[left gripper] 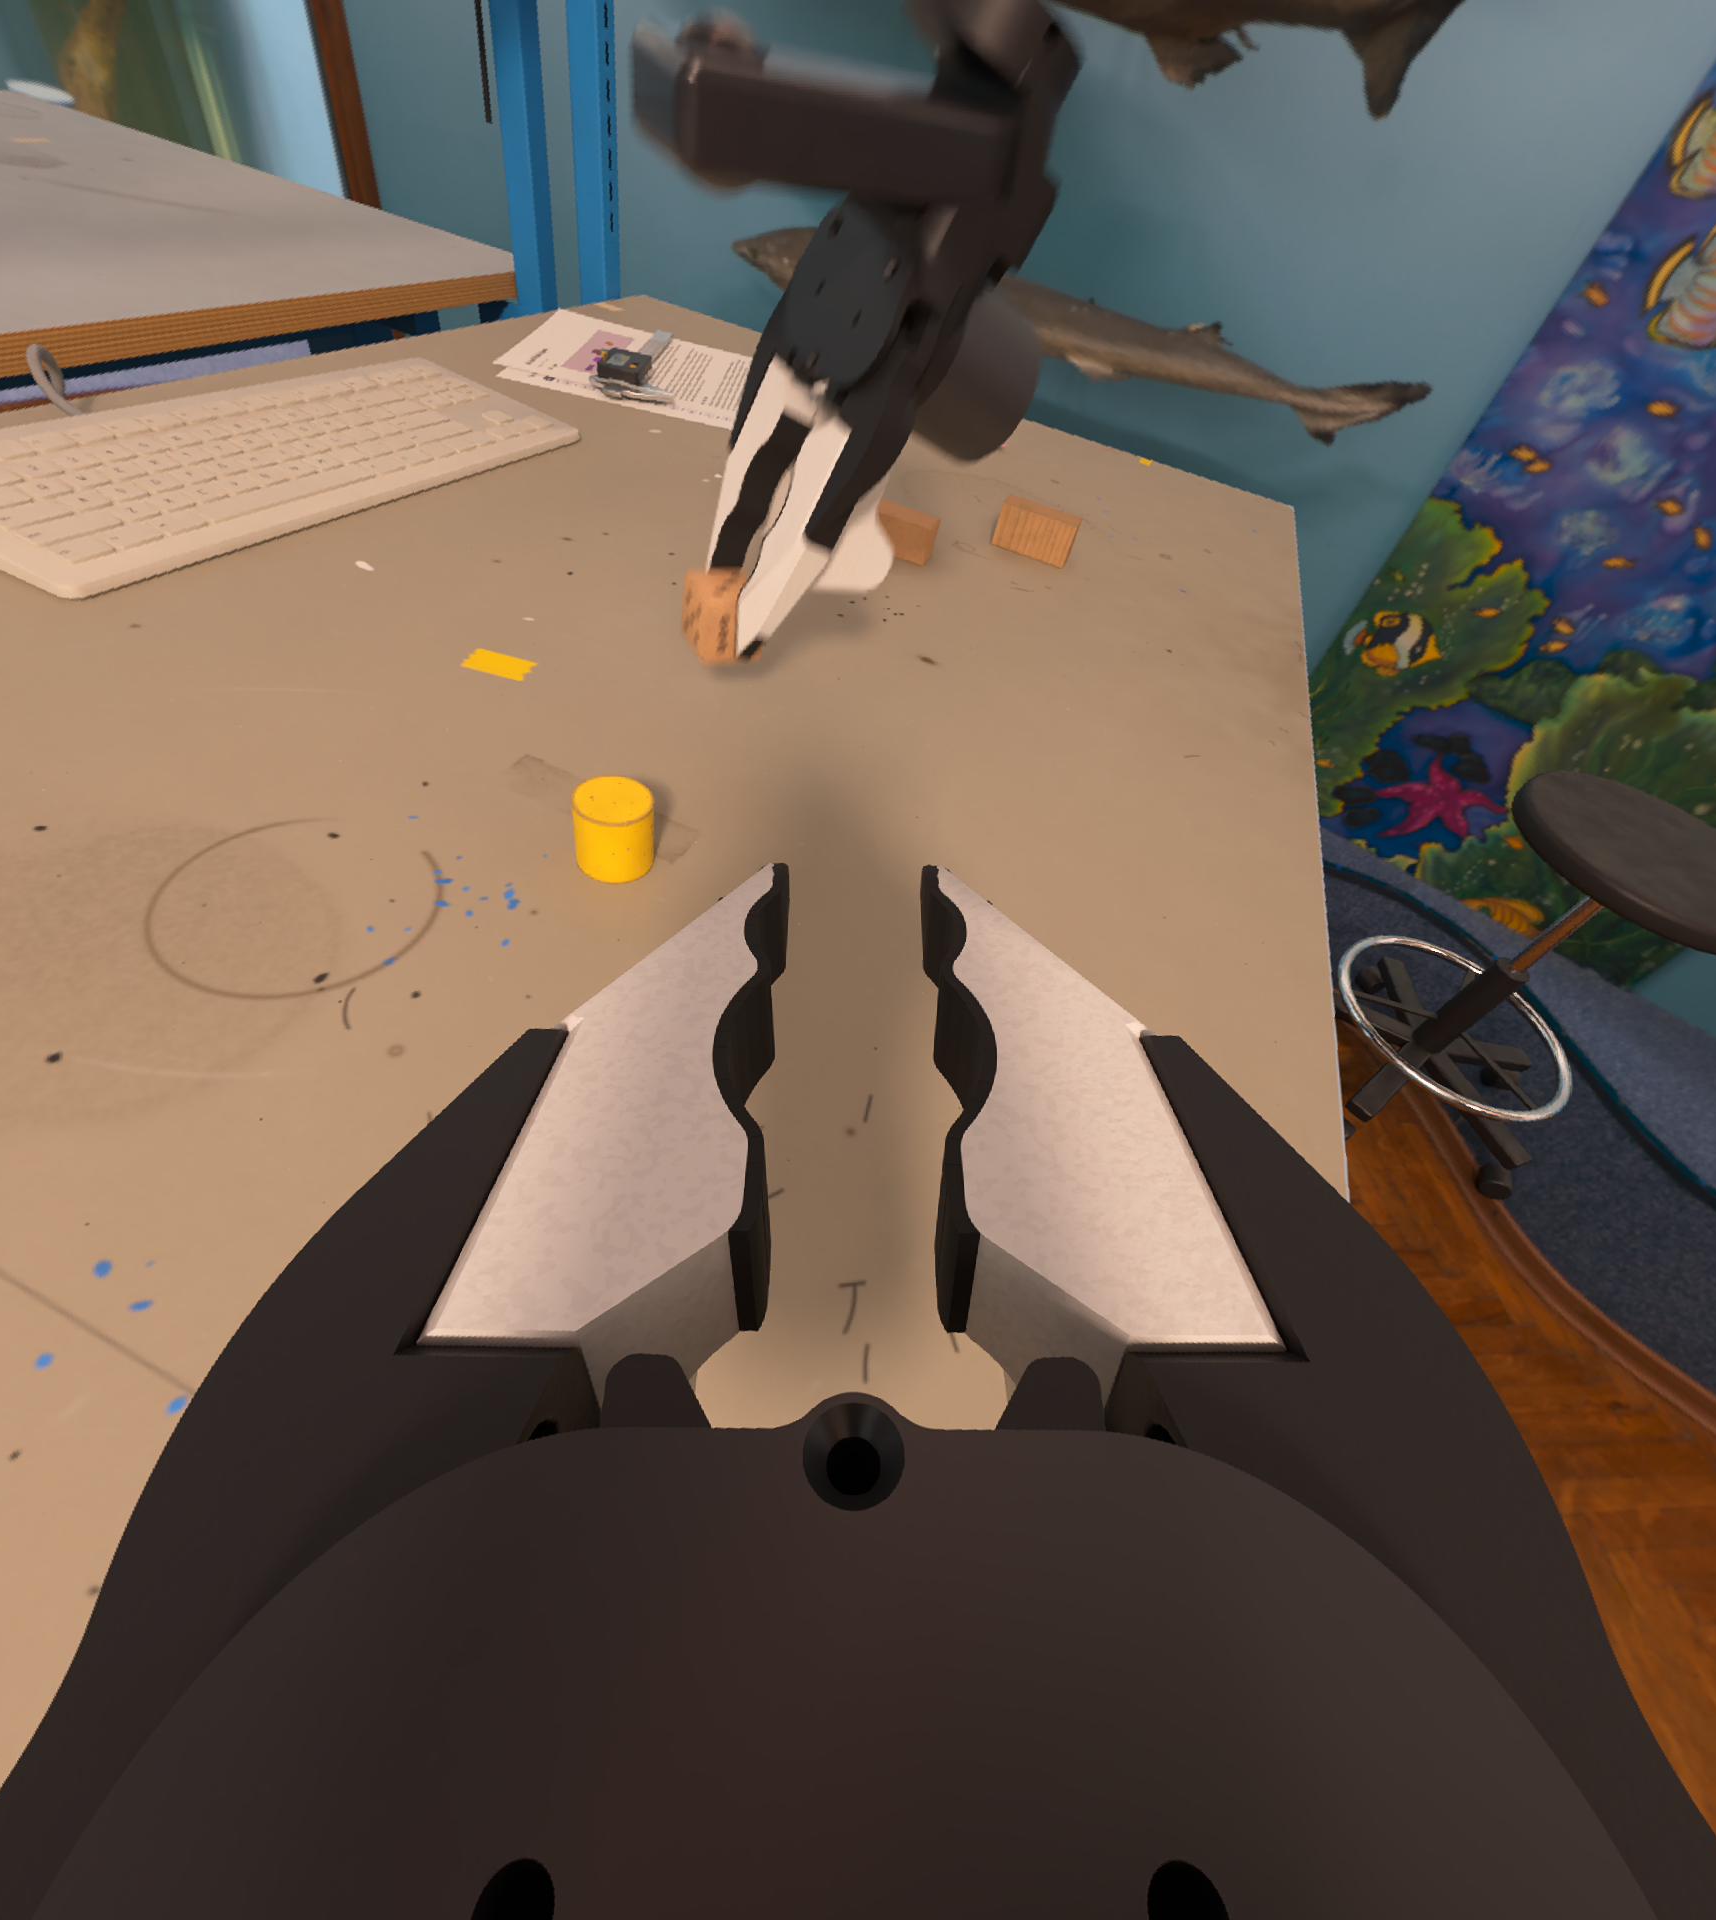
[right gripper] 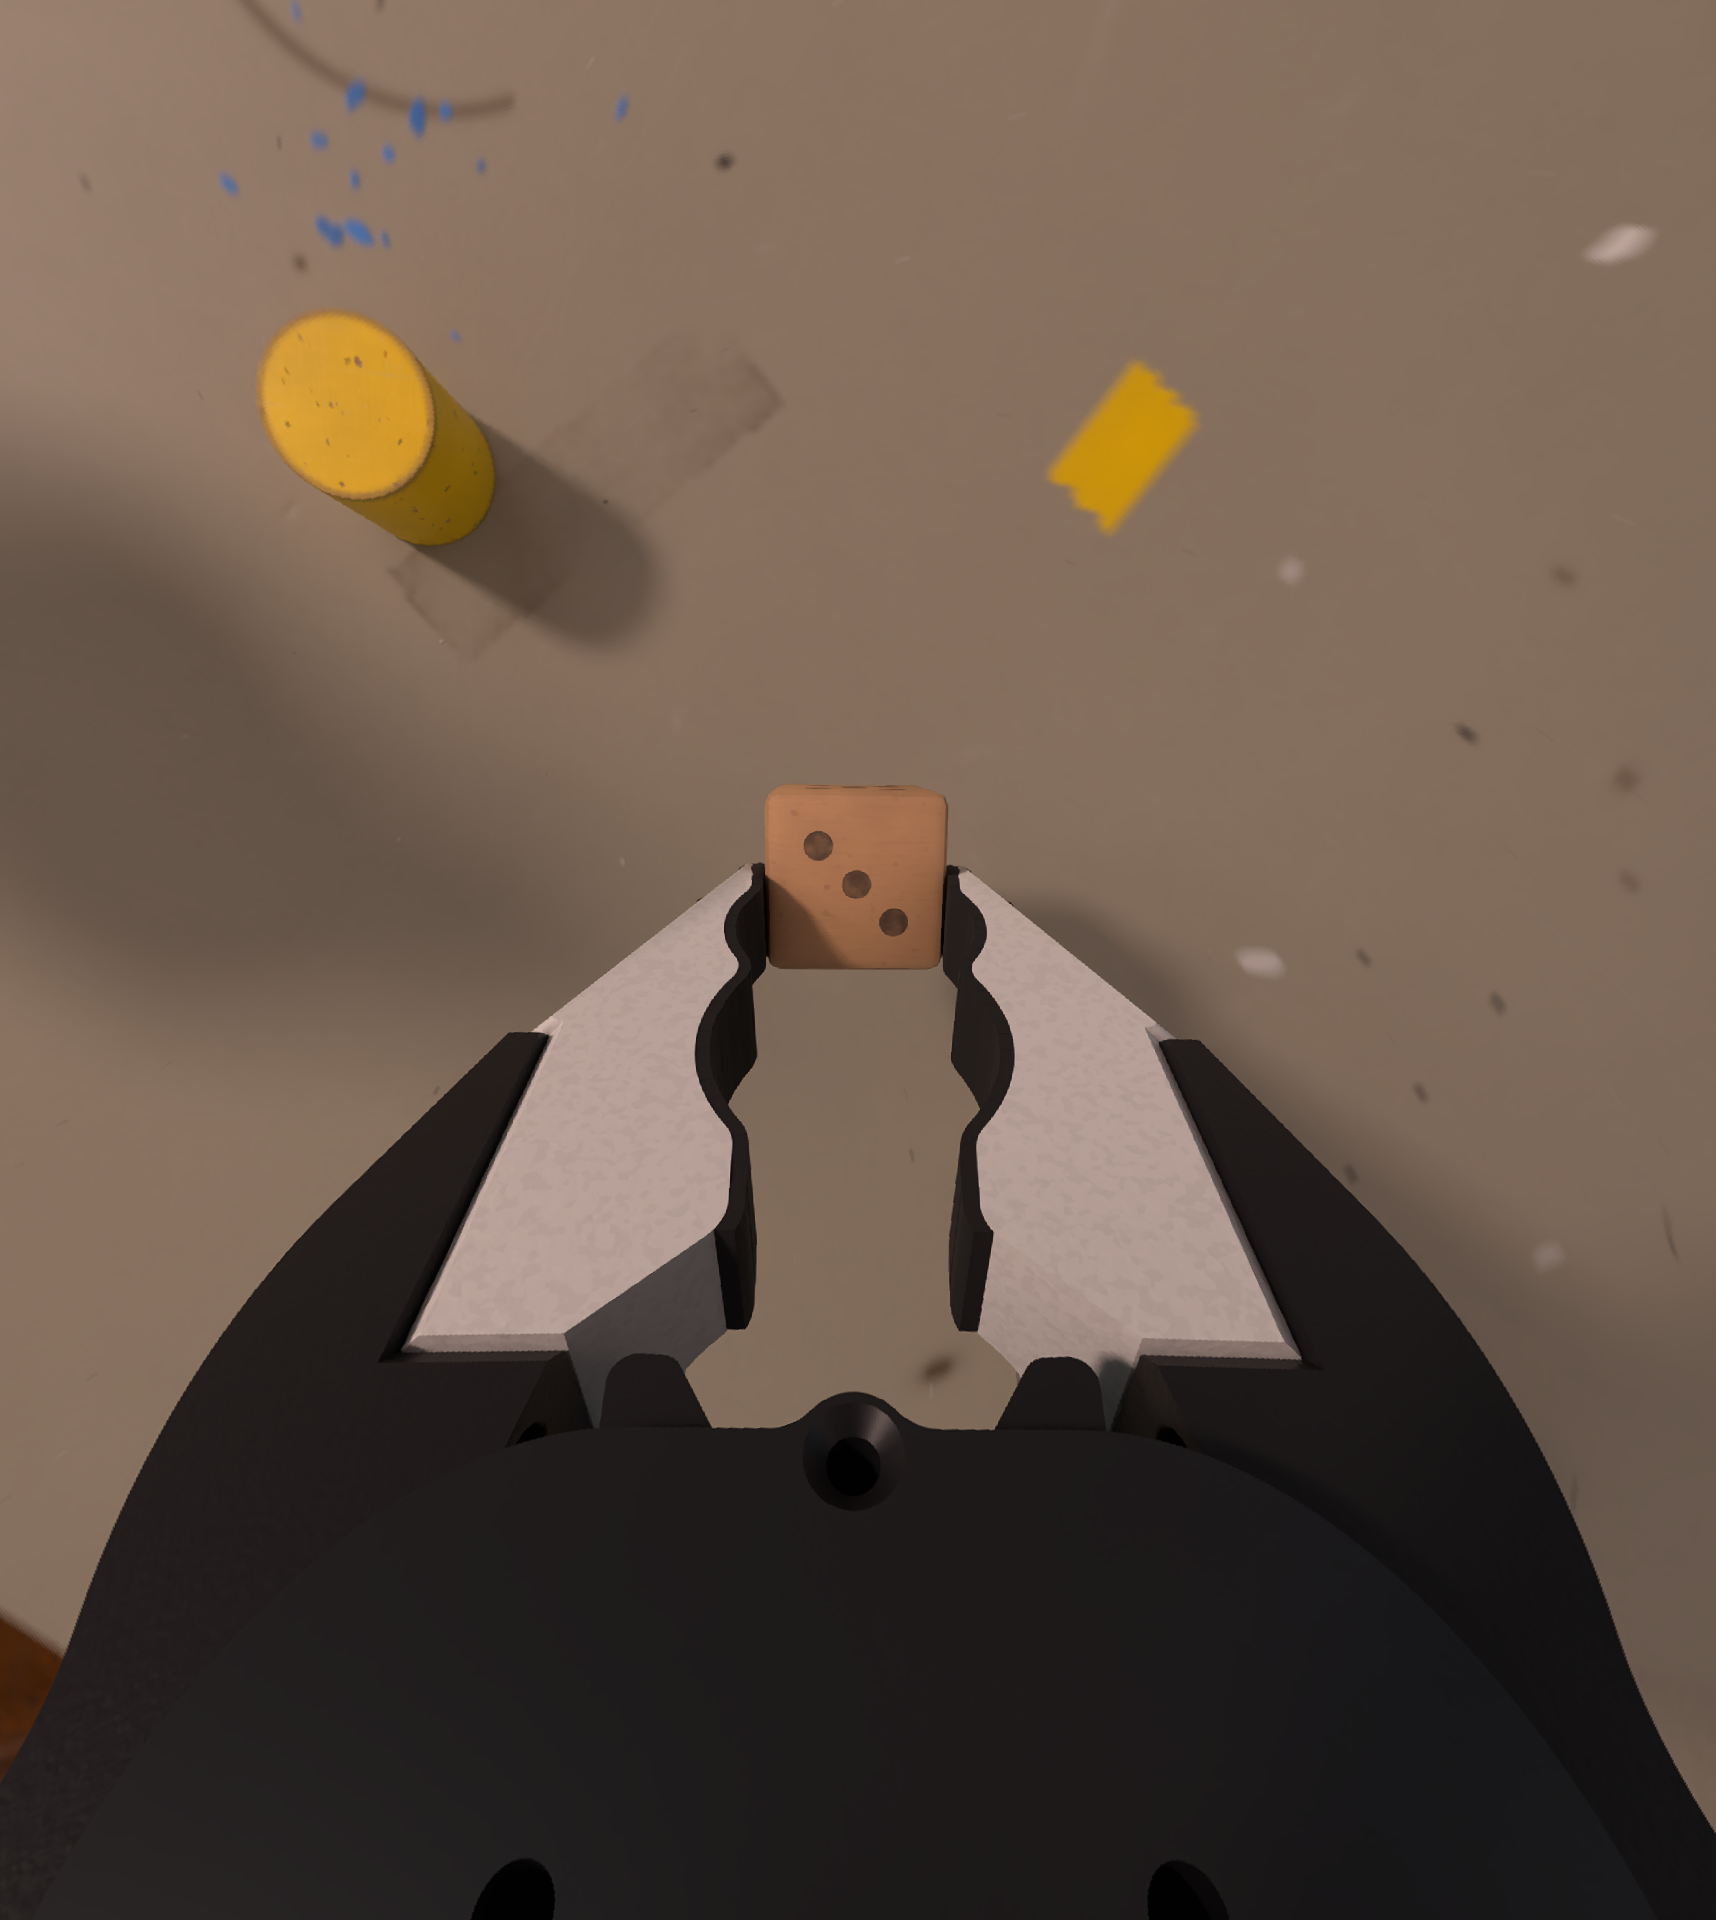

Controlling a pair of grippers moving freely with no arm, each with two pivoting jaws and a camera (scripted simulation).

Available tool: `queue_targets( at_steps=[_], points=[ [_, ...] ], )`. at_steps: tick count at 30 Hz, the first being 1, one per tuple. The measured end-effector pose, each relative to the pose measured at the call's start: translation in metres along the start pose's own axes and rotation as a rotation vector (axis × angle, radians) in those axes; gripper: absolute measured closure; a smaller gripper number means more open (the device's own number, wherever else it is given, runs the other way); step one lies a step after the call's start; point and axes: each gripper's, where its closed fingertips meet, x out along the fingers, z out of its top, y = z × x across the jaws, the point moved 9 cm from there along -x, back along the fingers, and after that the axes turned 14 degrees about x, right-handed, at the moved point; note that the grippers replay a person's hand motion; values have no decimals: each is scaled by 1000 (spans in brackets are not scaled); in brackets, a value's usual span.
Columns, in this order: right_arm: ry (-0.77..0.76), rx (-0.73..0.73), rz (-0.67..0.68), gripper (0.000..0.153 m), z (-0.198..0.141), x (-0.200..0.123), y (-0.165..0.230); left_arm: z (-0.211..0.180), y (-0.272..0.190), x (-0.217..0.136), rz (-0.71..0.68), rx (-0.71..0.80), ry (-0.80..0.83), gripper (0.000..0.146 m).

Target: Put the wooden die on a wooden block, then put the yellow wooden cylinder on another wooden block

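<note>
A: Start with the biggest thing you've got, the table (left gripper: 1093,790). What's on it?

B: Your tan table is speckled with blue and black paint and carries a cream keyboard (left gripper: 210,468) at the far left, with printed papers (left gripper: 625,364) beyond it near the back edge.

A: And your claws?

B: Your left claw (left gripper: 854,883) hovers over the near part of the table with its fingers spread and nothing between them. Your right claw (right gripper: 854,914) points steeply down and is pinching the wooden die (right gripper: 854,888) at its very fingertips, one pad on each side. From the left wrist view you can't tell whether the die touches the table or sits just above it.

A: Where are the wooden blocks?

B: You have two wooden blocks (left gripper: 1036,530) at the far right of the table, near each other; one block (left gripper: 911,532) is partly hidden behind your right claw. The die is well short of both.

A: The cylinder?

B: Your yellow wooden cylinder (left gripper: 613,829) stands upright on a patch of clear tape, just ahead and left of your left claw, apart from the die.

A: Anything smaller?

B: A strip of yellow tape (right gripper: 1124,447) lies flat between the keyboard and the die.
</note>
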Motion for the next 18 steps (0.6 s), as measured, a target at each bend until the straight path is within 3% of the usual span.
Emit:
queue_targets(
  at_steps=[6, 11, 14, 18],
  points=[
    [-151, 192, -70, 119, -20, -101, -40, -2, 2, -1, 12, 5, 16, 121],
    [-168, 371, -224, 119, -64, -177, -100, -4, 1, 2, 8, -12, 27, 121],
    [-125, 498, -296, 119, -101, -196, -138, -4, -2, 6, 1, -2, 47, 121],
    [-52, 645, -327, 119, -154, -188, -174, -3, -9, 13, -11, 29, 81, 121]
  ],
)
